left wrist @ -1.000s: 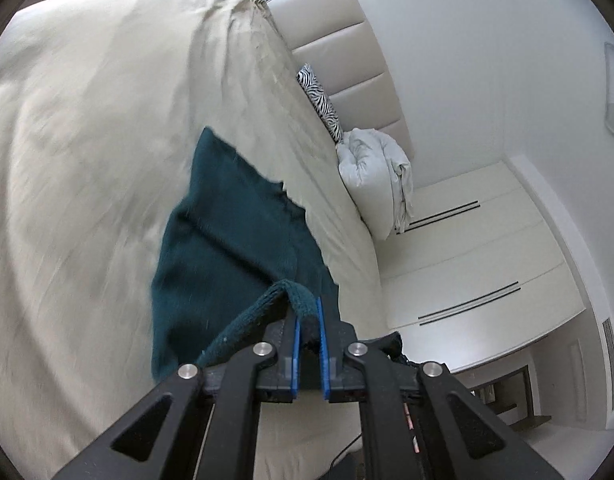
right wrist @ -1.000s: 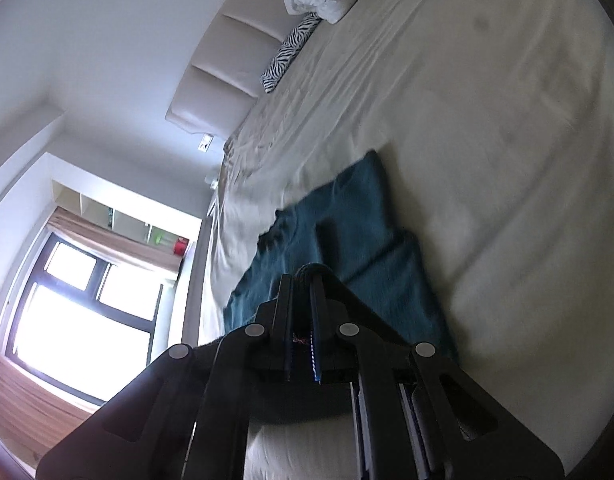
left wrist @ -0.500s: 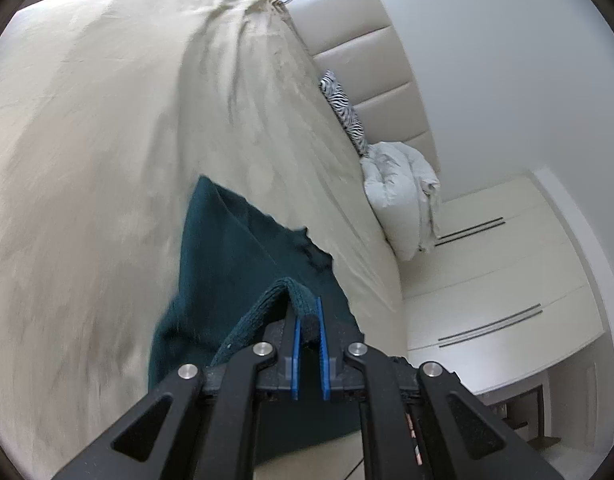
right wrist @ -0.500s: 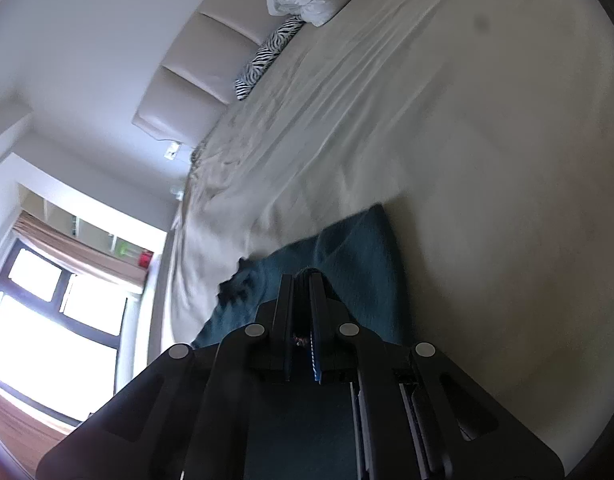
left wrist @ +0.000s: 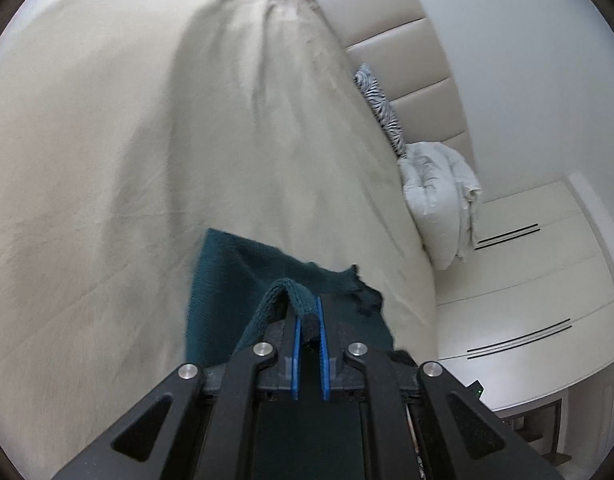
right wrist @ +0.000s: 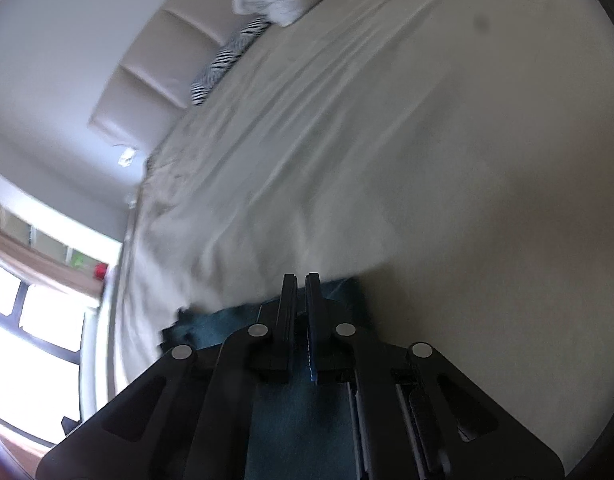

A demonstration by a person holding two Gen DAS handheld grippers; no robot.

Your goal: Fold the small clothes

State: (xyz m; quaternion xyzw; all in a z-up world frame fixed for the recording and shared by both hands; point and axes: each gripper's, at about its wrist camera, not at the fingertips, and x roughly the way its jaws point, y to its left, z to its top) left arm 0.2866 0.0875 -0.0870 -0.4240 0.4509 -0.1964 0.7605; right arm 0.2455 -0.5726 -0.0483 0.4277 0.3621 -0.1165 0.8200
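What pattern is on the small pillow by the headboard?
Black-and-white zebra stripes on the pillow; clearest in the left wrist view.

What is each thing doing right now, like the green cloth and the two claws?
Left claw: shut, pinching a rolled edge of the cloth.
Right claw: shut; the cloth lies under it, grip itself not visible.
Teal cloth: partly lifted, the rest lying on the bed.
Bed sheet: spread out, wrinkled.
White duvet: bunched up by the headboard.
Zebra pillow: propped against the headboard.
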